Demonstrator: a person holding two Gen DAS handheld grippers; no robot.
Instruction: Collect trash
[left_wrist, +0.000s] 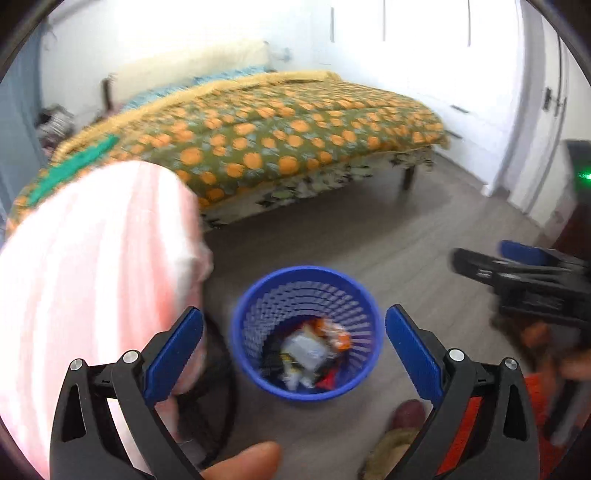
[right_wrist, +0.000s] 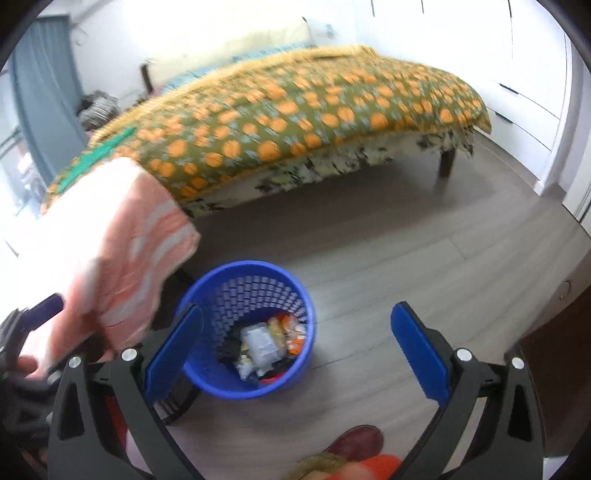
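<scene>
Both grippers, left gripper (left_wrist: 294, 346) and right gripper (right_wrist: 296, 343), hover with fingers spread wide and empty above a blue bin (left_wrist: 305, 334) of wrappers (left_wrist: 314, 350) on the floor (left_wrist: 369, 236).

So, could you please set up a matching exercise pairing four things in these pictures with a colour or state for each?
Things:
1. bin
2. bedspread
3. cloth
4. left hand-held gripper

Colour or state:
A. pink and white stripes
B. open, nothing between its fingers
C. blue mesh, trash inside
D. green with orange spots

Pairs: 1-C, 2-D, 3-A, 4-B
</scene>
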